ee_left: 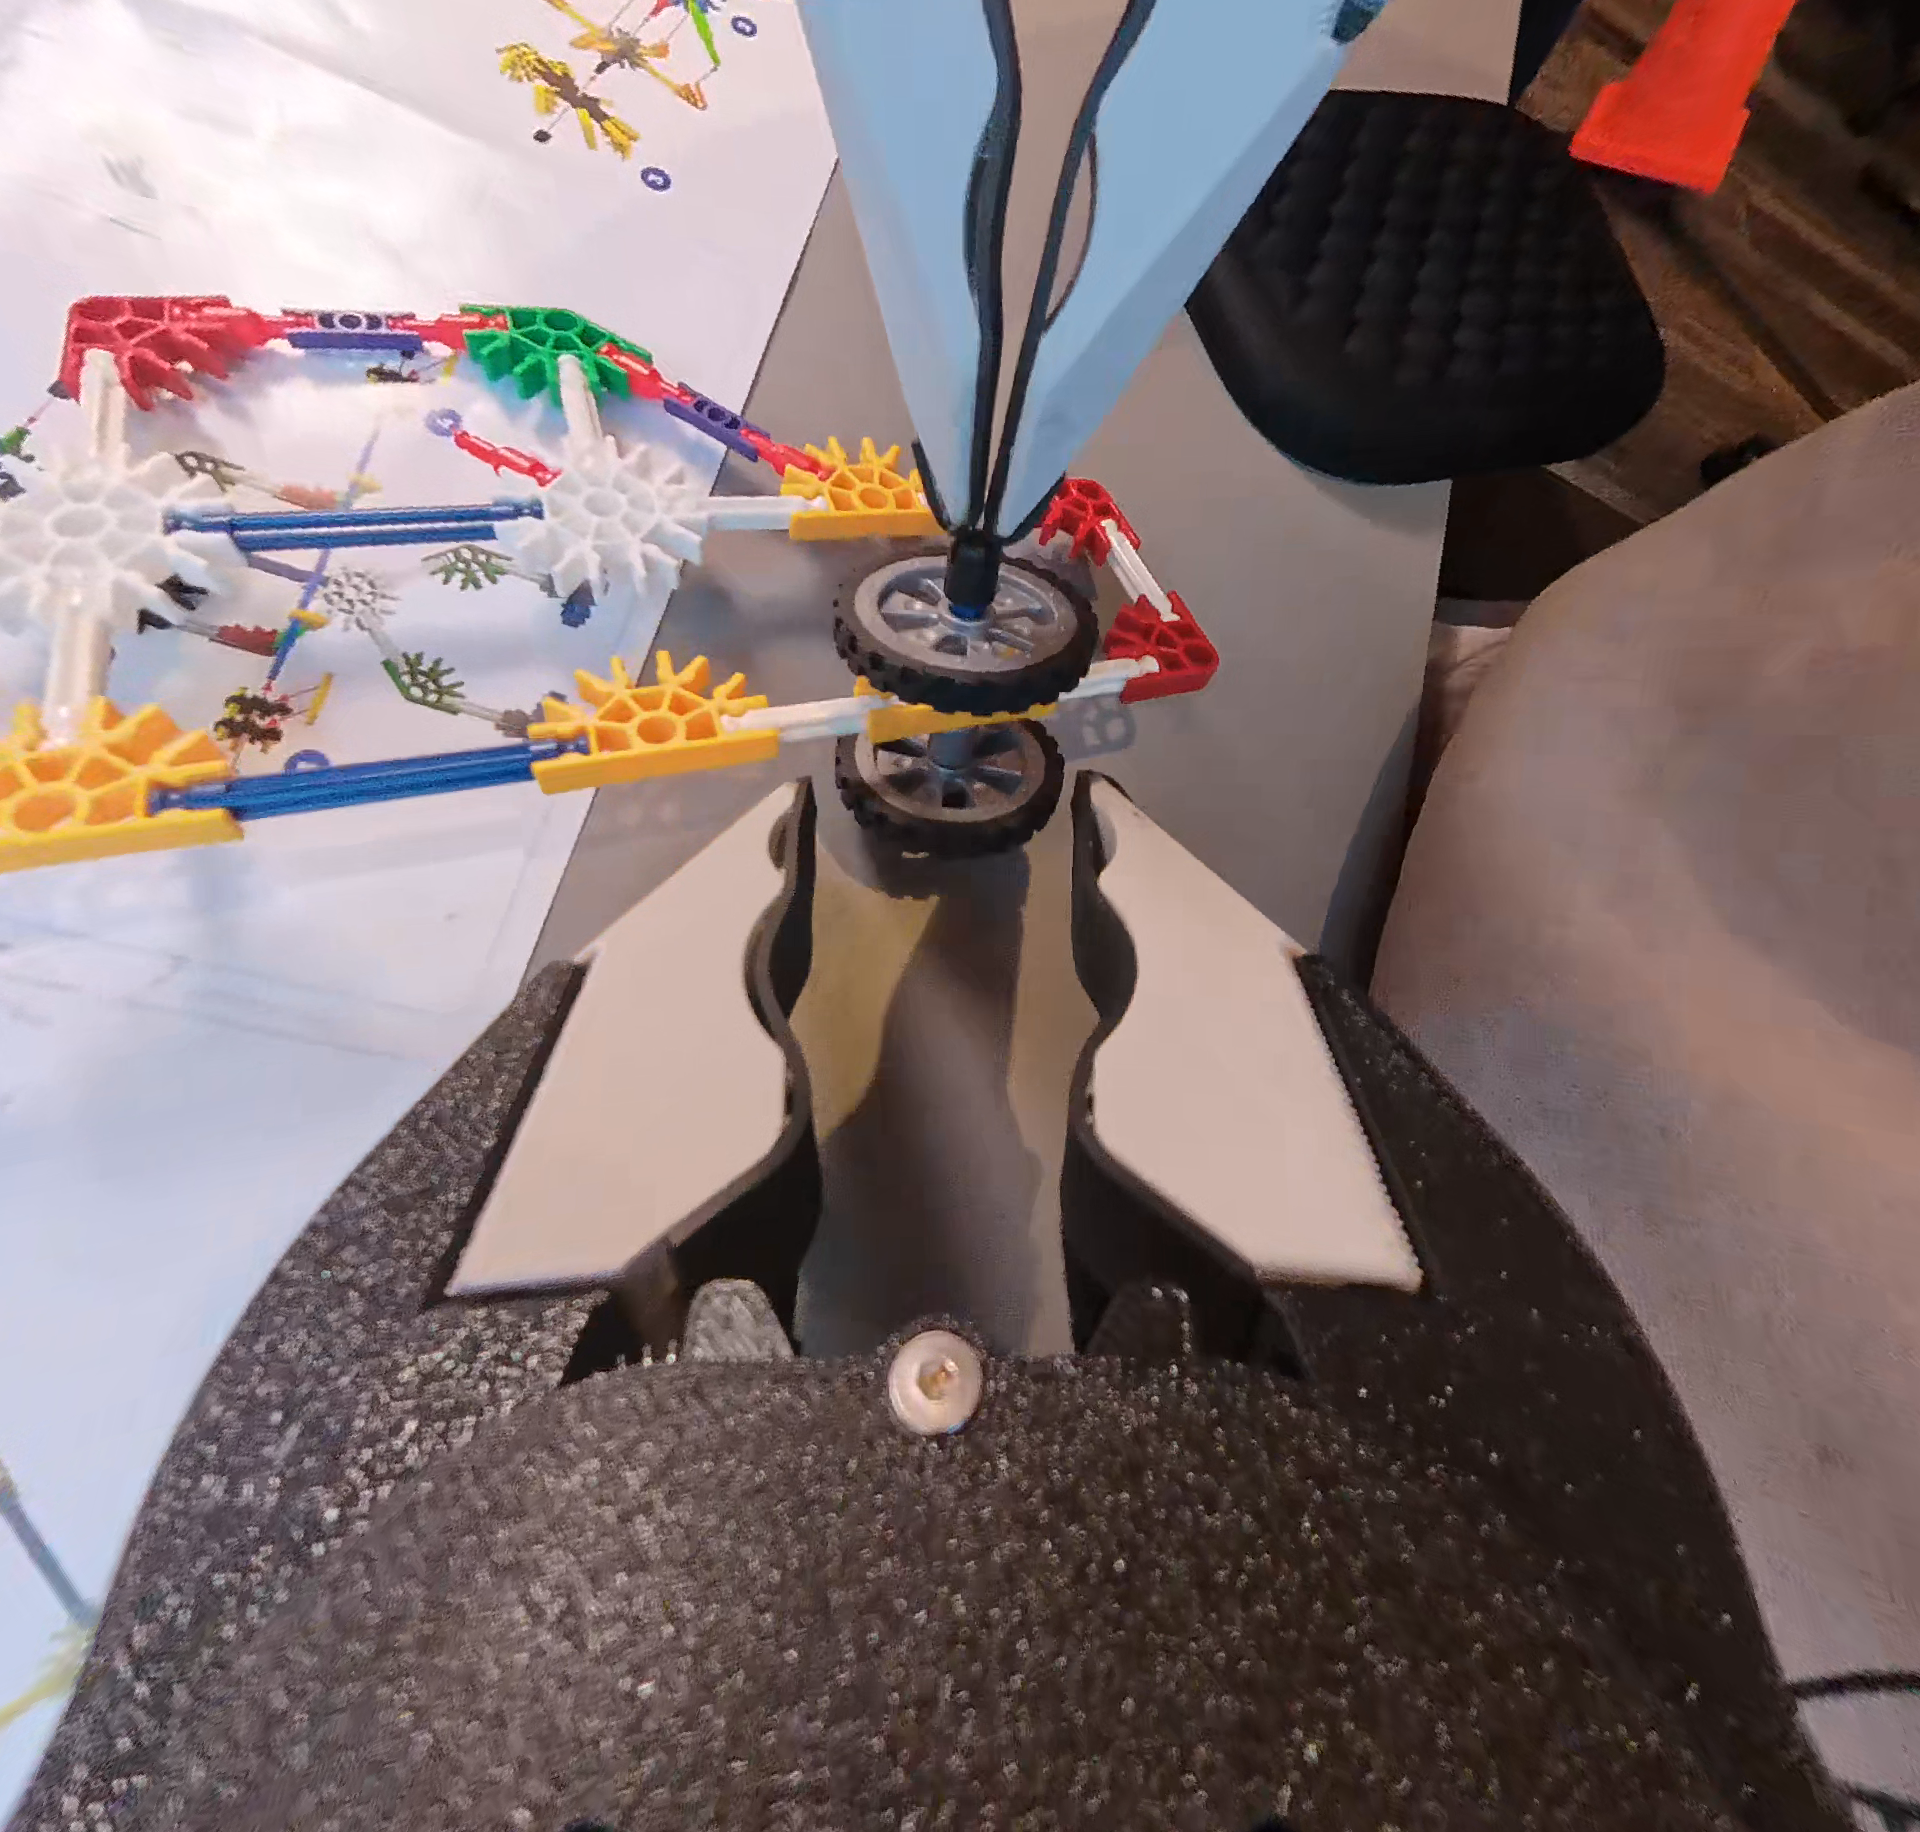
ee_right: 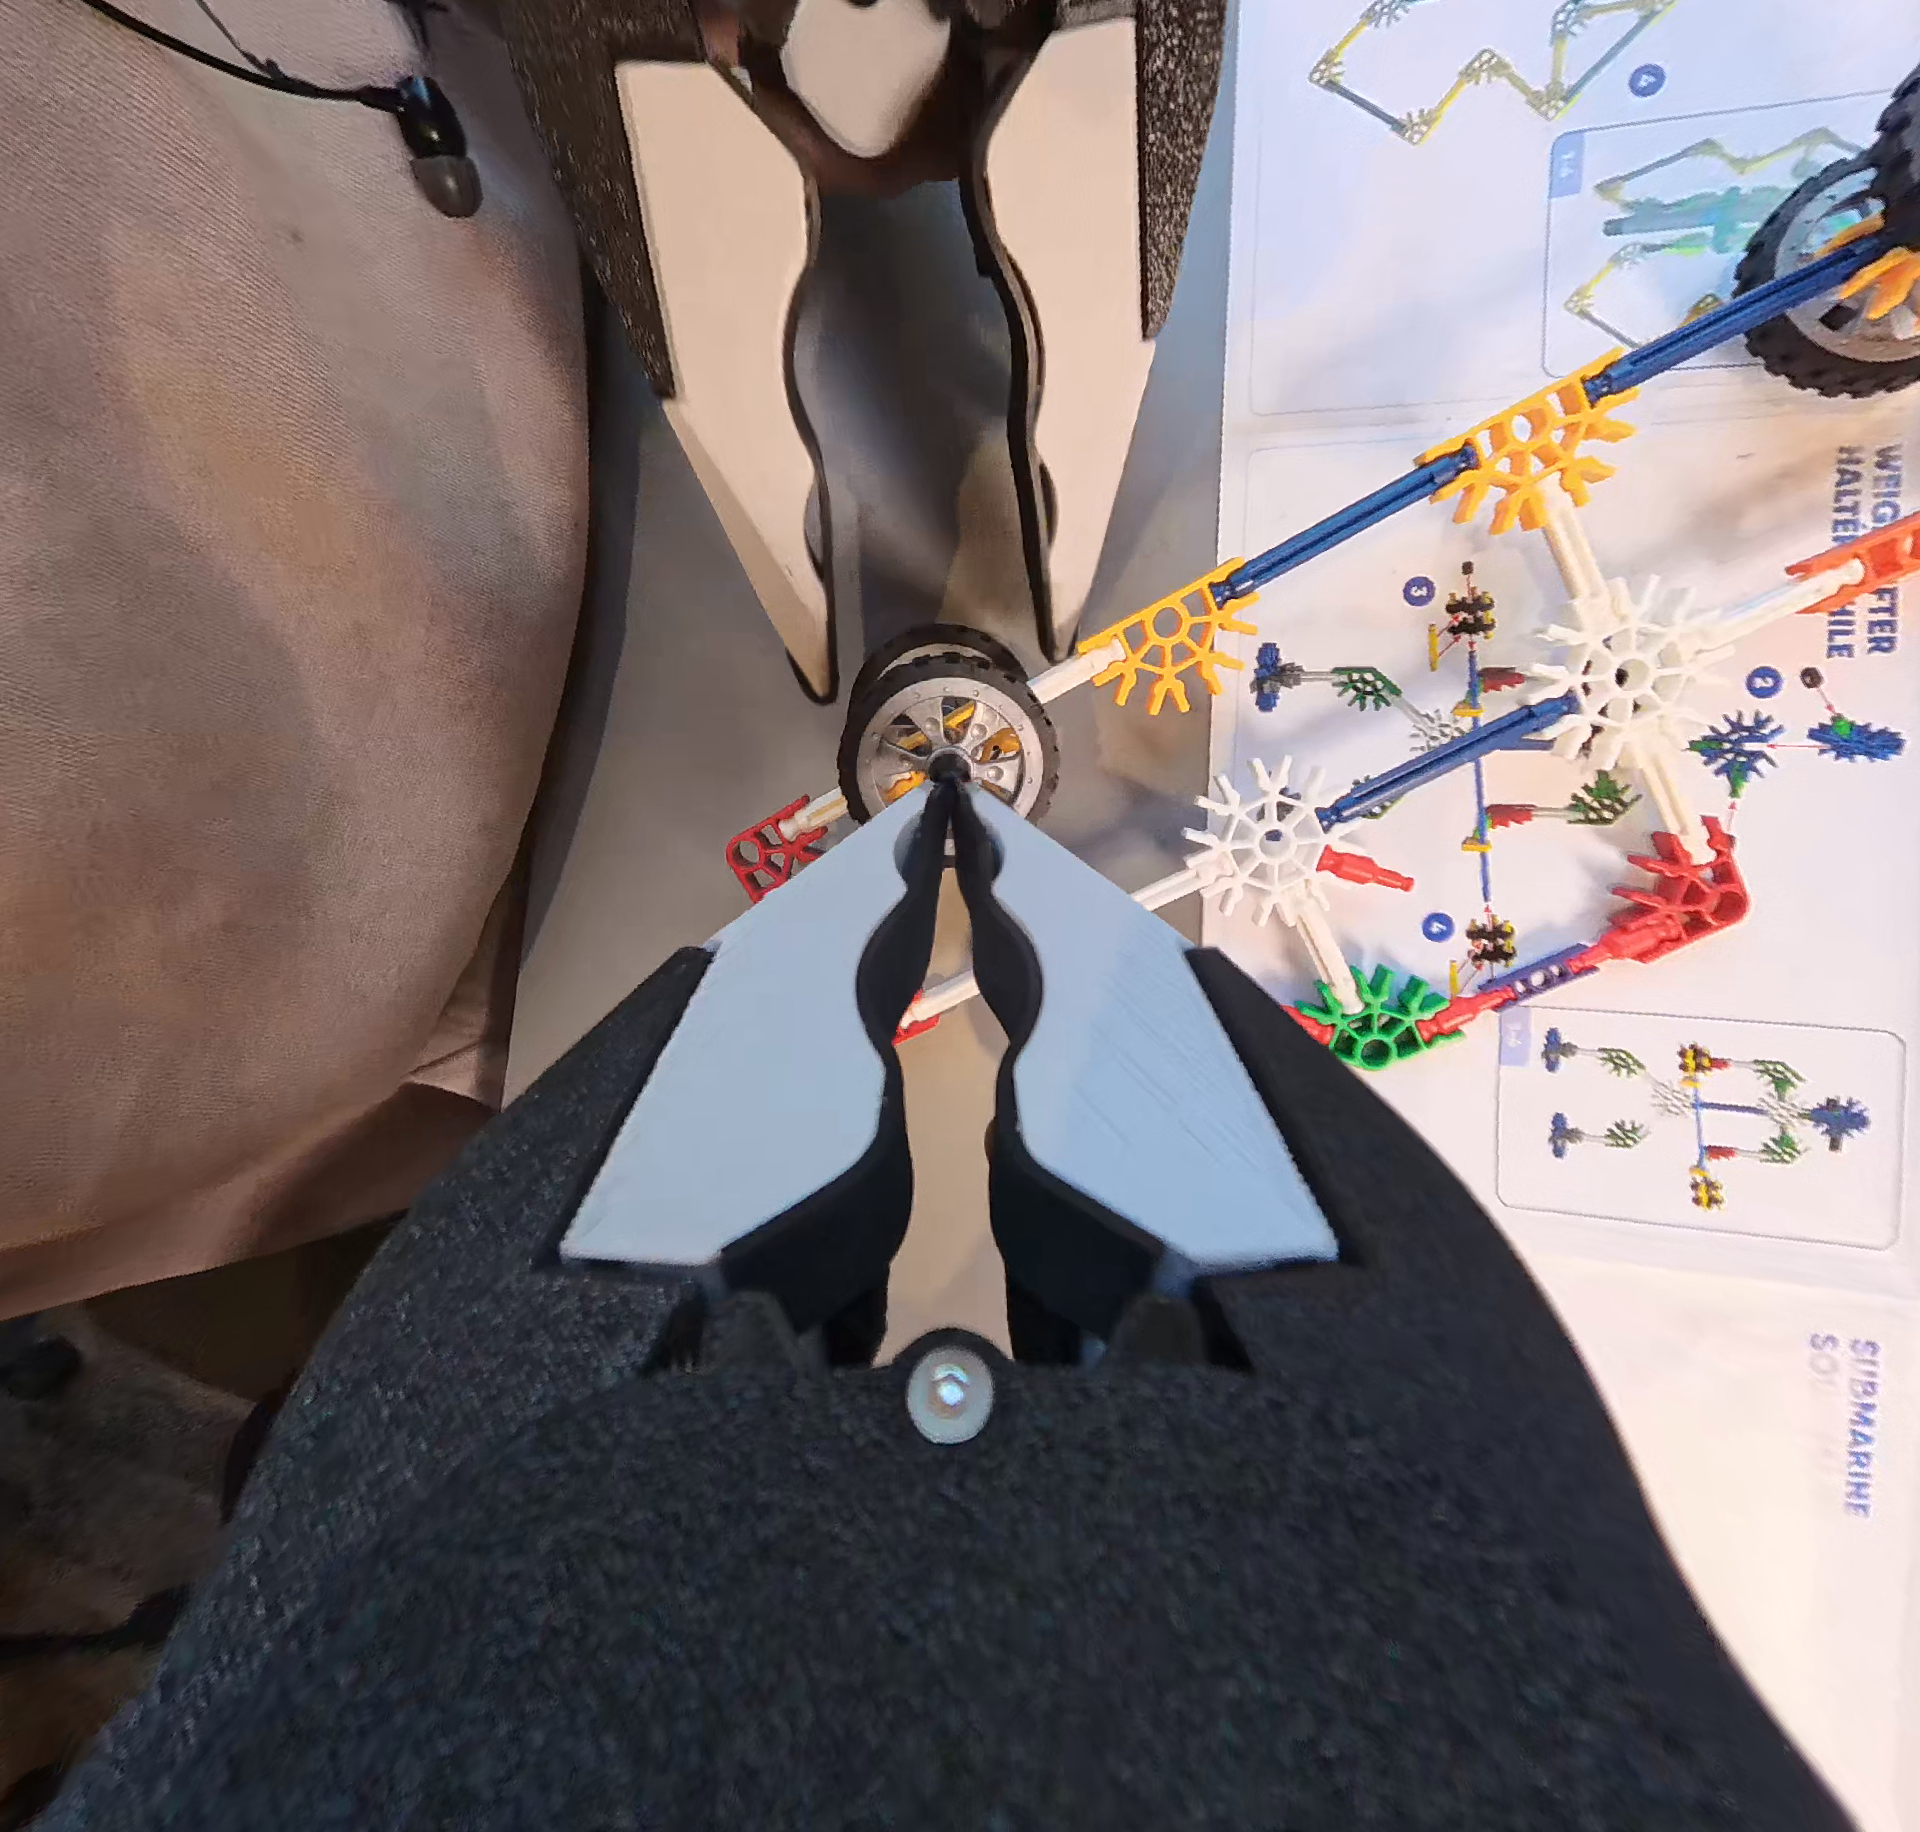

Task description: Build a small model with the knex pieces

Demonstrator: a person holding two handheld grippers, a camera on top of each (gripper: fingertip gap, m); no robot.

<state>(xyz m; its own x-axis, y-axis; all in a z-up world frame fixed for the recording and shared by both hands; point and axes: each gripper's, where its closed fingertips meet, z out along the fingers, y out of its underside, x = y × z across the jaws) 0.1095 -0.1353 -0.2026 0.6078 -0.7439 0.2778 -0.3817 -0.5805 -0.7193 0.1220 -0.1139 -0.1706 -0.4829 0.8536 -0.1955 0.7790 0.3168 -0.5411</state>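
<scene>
grey counter [ee_left: 1247,556]: right hand-held gripper [ee_right: 945,790] pinched on the black axle tip [ee_right: 943,766] of the toy frame's [ee_left: 644,722] stacked wheels [ee_left: 966,629]; left hand-held gripper [ee_left: 940,795] spread wide around the lower wheel [ee_left: 948,785].

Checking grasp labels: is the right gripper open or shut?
Shut. The right gripper has its tips pinched together on the small black axle tip at the hub of the near wheel; no gap shows there.

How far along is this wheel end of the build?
Done: two wheels sit on one axle across the frame. In hand: right gripper is shut on the axle tip; left gripper, open, flanks the lower wheel. What's left can't be told.
</scene>
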